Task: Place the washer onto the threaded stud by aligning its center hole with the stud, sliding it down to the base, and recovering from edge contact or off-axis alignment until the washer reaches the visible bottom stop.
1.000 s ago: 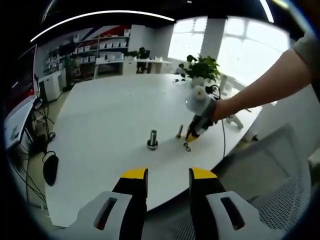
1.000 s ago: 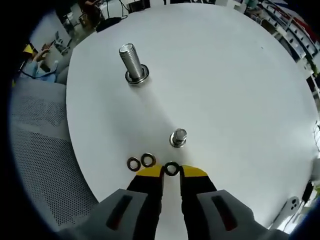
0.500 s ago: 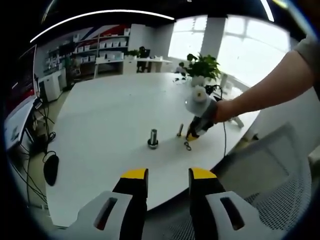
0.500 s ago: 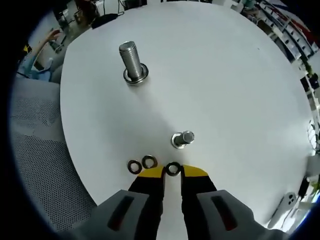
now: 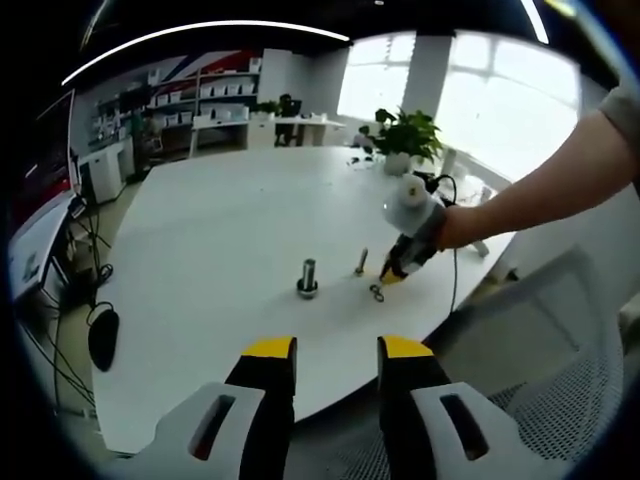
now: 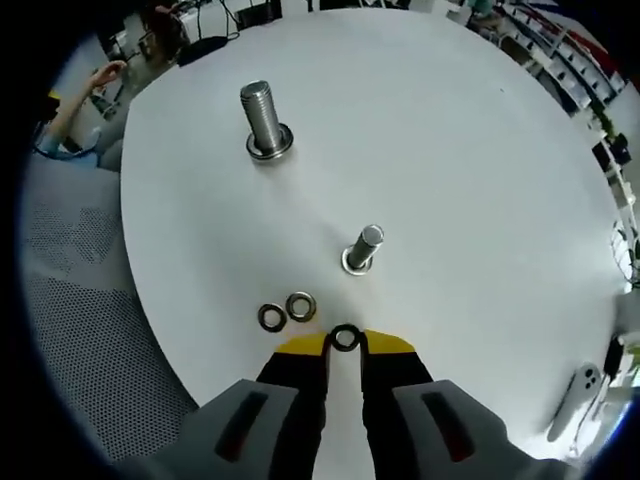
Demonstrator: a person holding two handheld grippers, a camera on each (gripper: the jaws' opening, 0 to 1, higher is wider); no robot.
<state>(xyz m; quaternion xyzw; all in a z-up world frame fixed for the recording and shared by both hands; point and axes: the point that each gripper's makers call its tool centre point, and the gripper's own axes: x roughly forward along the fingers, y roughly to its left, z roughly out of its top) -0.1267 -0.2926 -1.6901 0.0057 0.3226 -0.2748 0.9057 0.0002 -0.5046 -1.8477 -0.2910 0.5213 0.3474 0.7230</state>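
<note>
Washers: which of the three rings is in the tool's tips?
The washer pinched between the right tool tips. The other two washers lie flat side by side on the table, left of it.

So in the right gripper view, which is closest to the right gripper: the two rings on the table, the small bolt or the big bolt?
1. The two rings, just left of the right gripper.
2. The small bolt, ahead, slightly right.
3. The big bolt, far ahead, left.

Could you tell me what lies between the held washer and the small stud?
Only bare white table, seen in the right gripper view, separates the washer in the right tongs from the small stud.
</note>
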